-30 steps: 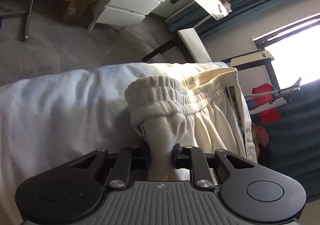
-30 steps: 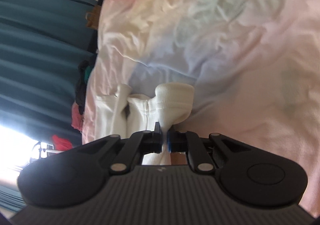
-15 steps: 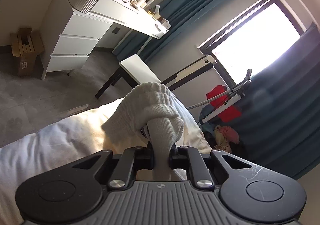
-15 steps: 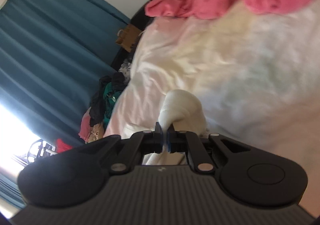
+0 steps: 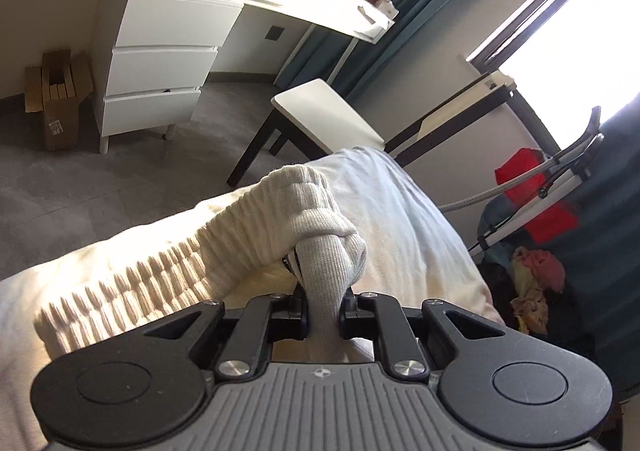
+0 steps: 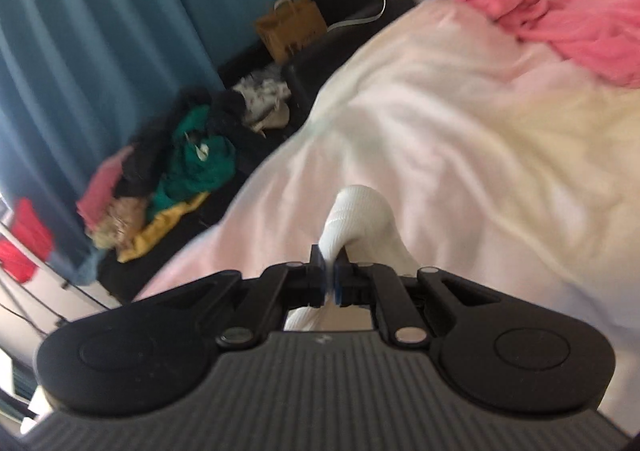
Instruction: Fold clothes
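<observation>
The garment is a pair of cream-white sweatpants with a ribbed elastic waistband (image 5: 256,235). My left gripper (image 5: 323,311) is shut on a bunched part of the waistband, which stretches away to the lower left above the white bed cover (image 5: 404,219). My right gripper (image 6: 329,283) is shut on a white ribbed part of the same sweatpants (image 6: 360,211), held above the bed (image 6: 460,139). The rest of the garment hangs below both grippers and is hidden.
A pink garment (image 6: 568,23) lies at the bed's far right. A heap of clothes (image 6: 176,171) sits by the teal curtain beside the bed. A white dresser (image 5: 160,67), a white chair (image 5: 328,119) and a cardboard box (image 5: 56,99) stand on the grey floor.
Both grippers have lifted and tilted up with the sweatpants. The garment no longer lies flat on the bed; the waistband now stretches taut to the left of my left gripper.
</observation>
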A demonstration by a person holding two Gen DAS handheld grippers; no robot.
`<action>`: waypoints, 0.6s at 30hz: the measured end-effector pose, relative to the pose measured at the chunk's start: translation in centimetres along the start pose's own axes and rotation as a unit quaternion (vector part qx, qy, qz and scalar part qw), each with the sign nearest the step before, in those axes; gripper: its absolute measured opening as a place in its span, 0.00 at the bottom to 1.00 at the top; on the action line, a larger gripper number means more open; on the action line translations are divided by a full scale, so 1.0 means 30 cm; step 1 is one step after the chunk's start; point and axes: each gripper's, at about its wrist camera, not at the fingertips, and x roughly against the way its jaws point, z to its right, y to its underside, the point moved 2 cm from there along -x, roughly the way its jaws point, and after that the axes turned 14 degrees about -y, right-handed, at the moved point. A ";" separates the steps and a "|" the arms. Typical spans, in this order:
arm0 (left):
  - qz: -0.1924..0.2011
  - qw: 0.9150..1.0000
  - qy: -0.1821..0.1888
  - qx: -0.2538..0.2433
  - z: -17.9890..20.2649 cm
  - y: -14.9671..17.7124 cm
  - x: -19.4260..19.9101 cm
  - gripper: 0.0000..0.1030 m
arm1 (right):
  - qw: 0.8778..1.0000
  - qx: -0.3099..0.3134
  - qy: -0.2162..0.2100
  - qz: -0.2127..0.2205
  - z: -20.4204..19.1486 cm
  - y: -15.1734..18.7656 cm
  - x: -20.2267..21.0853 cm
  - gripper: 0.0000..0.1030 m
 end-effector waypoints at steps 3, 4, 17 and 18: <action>0.003 1.000 -0.017 -0.008 0.061 0.015 -0.090 0.14 | 1.000 0.010 0.010 -0.013 0.004 0.050 -0.109 0.07; 0.005 1.000 -0.023 -0.010 0.075 0.022 -0.116 0.14 | 1.000 0.010 0.012 -0.016 0.004 0.062 -0.133 0.07; 0.043 0.999 0.024 -0.021 -0.025 0.071 0.059 0.63 | 0.990 -0.086 -0.104 -0.029 0.057 0.056 0.112 0.57; 0.048 0.998 0.033 -0.019 -0.046 0.082 0.096 0.72 | 0.988 -0.098 -0.116 -0.025 0.069 0.069 0.167 0.57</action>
